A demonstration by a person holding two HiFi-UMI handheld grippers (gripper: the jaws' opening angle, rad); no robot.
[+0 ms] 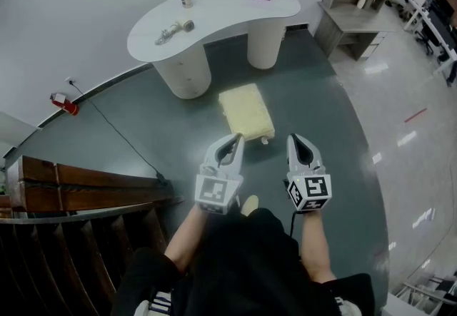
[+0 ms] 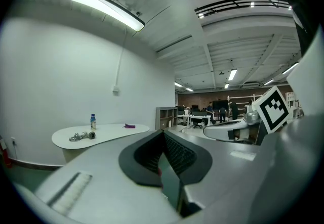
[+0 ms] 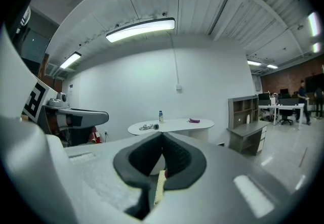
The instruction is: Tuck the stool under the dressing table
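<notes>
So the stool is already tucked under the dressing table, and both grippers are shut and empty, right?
No: the head view shows the stool out on the floor before the dressing table, not tucked under. The left gripper and right gripper are indeed shut and empty.

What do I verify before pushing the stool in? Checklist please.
1. Jaws of left gripper shut, empty: ok.
2. Jaws of right gripper shut, empty: ok.
3. The stool upright, in front of the dressing table: ok.
4. The floor between them bare: ok.
5. The cable lies left of the path: ok.
6. Gap under the dressing table wide enough for the stool: cannot tell.
</notes>
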